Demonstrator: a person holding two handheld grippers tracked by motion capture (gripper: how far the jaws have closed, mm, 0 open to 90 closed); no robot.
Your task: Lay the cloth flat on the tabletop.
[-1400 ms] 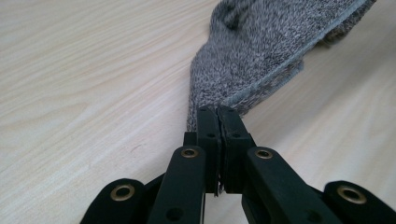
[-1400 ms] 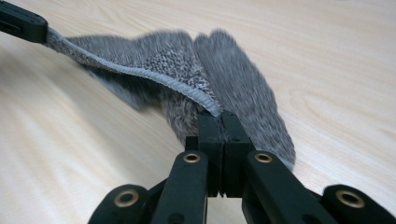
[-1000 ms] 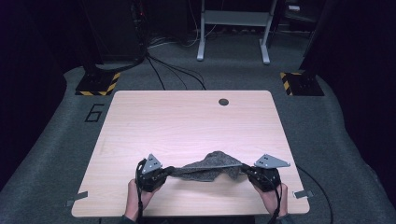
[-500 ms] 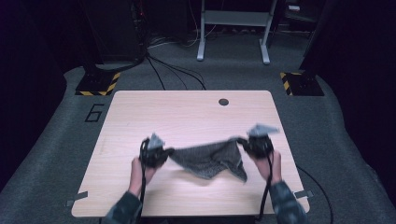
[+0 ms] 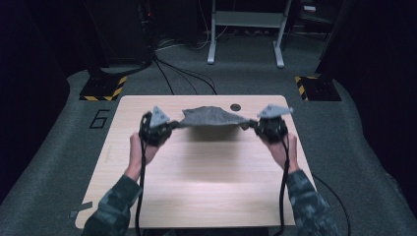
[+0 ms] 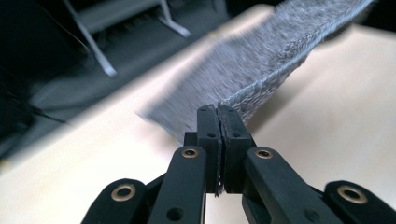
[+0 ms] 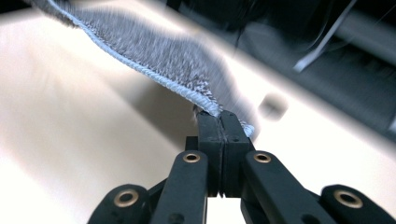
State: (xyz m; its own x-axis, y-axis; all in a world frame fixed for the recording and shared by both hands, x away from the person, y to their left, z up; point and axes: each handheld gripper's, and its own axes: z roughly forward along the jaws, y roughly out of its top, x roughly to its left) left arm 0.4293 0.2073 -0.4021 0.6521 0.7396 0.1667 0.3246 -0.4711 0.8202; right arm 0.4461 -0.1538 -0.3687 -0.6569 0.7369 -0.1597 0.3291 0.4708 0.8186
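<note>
The grey cloth (image 5: 212, 117) hangs stretched above the table (image 5: 196, 191), apparently clear of it, though blur makes that uncertain. The left gripper (image 5: 162, 130) pinches one corner, the right gripper (image 5: 258, 127) the other, both clamped tight.

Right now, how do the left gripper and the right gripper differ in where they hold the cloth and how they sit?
The left gripper pinches the left corner of the grey cloth; the right gripper pinches its right corner. The left gripper's grey plate tilts up toward the left, the right gripper's lies flatter. Both are shut on the cloth, holding it stretched above the table.
</note>
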